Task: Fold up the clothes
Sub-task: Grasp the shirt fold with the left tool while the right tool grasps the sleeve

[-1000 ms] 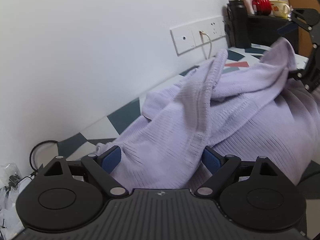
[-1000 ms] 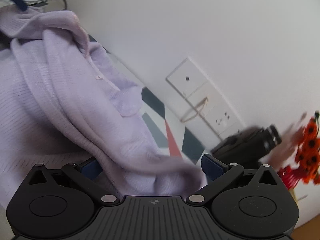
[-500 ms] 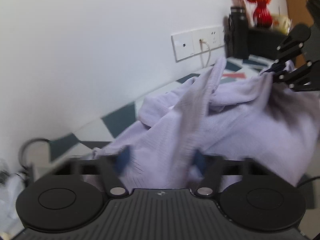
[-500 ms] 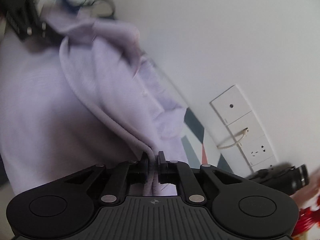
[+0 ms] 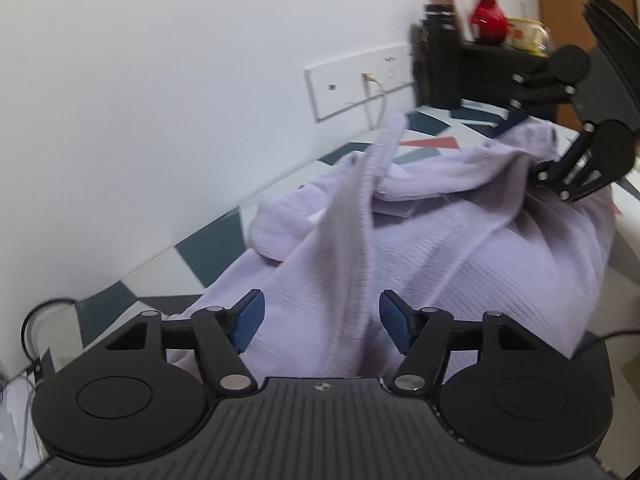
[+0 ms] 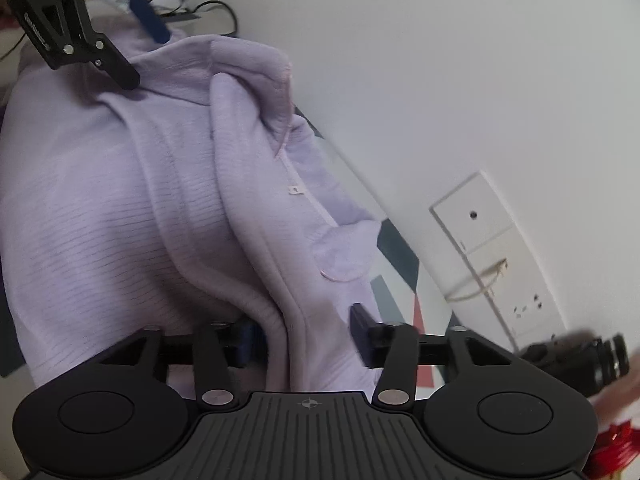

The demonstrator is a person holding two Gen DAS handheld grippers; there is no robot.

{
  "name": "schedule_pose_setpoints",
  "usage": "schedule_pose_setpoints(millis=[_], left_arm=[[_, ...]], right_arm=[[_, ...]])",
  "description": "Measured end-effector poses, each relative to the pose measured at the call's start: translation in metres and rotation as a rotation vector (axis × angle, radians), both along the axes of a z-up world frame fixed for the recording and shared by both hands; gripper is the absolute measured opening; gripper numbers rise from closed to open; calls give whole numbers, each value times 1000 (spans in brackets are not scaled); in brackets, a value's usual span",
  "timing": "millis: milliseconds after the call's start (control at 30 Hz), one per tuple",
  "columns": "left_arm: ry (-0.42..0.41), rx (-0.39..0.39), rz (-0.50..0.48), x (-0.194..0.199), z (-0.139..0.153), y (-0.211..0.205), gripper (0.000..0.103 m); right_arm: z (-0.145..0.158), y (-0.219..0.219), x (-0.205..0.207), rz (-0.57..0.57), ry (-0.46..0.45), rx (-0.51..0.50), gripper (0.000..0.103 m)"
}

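Garment (image 5: 460, 264): a lilac ribbed knit is seen heaped on the table (image 5: 212, 248), bunched in folds, with a raised edge band running from near the wall (image 5: 160, 80) toward the left gripper.
Left gripper (image 5: 320, 322): its blue-padded fingers (image 5: 248, 320) are held wide apart; the band of the garment lies in the gap between them (no pad is seen pressing on it).
Right gripper (image 6: 304, 338): its jaws are parted to a moderate width, with a thick fold of the garment lying between them; whether cloth is touched by either pad cannot be told.
Same gripper, left view (image 5: 576, 136): it is shown at the far end of the heap, at the cloth's upper edge.
Table: a white top patterned with dark teal and red triangles is shown, set against the wall.
Wall: a white socket plate (image 6: 492, 256) is mounted low, with a pale cable (image 6: 476, 280) plugged in.
Background: a black bottle (image 5: 440, 52) and a red vase (image 5: 486, 20) of orange flowers are seen blurred beyond the table's far end.
Cable (image 5: 36, 316): a black loop lies by the near corner.
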State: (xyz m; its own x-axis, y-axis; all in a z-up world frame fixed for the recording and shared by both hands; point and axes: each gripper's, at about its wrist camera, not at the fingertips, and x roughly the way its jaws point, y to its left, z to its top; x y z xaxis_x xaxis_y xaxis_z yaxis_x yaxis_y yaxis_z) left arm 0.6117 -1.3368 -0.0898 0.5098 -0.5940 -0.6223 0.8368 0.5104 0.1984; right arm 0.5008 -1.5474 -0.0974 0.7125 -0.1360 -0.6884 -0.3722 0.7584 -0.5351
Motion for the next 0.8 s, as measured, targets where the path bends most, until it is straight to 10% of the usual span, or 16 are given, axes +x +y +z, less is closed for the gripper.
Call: schedule_pose_setpoints(millis=[100, 167, 333, 533, 800], left_arm=[[6, -47, -46, 0, 11, -9, 70], [9, -90, -103, 1, 20, -20, 72], [-58, -88, -253, 5, 29, -58, 72], [82, -120, -195, 33, 24, -71, 11], [202, -86, -309, 3, 10, -65, 9]], right_arm=[[-2, 1, 2, 5, 2, 20, 44], [-3, 2, 4, 8, 4, 33, 12], [-5, 1, 5, 9, 10, 69, 9], [-3, -5, 3, -15, 17, 119, 9], [6, -17, -2, -111, -16, 257, 9]])
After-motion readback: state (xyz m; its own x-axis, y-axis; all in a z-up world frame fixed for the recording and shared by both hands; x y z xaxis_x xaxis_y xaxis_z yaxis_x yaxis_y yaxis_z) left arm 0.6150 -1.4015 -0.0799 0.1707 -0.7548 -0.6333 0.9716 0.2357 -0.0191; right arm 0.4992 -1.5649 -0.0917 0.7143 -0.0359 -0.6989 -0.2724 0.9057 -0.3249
